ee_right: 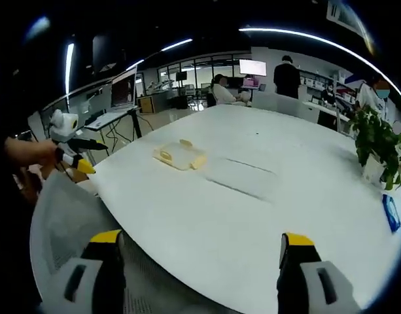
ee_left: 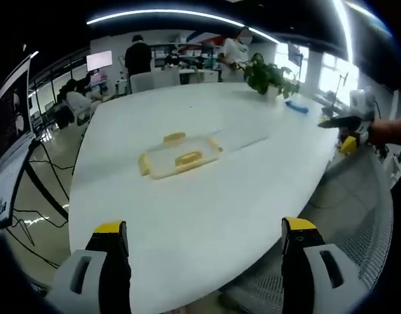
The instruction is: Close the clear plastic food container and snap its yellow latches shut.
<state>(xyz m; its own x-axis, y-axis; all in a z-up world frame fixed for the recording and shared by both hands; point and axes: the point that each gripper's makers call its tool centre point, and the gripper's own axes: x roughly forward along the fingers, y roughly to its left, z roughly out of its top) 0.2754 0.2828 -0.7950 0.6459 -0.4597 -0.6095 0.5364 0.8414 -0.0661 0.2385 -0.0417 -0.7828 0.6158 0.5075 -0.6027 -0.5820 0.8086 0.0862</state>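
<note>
While both jaws of the left hand-held gripper (ee_left: 203,245) stand wide apart with nothing between them, the clear plastic food container (ee_left: 179,156) with yellow latches (ee_left: 174,138) lies on the white desk (ee_left: 207,203), well ahead of the jaws. The right hand-held gripper (ee_right: 200,258) is likewise spread wide and empty, over the desk's near edge and a mesh chair back (ee_right: 63,222), far from the container. A potted plant (ee_right: 378,145) and a blue object (ee_right: 390,212) sit toward the desk's far end.
</note>
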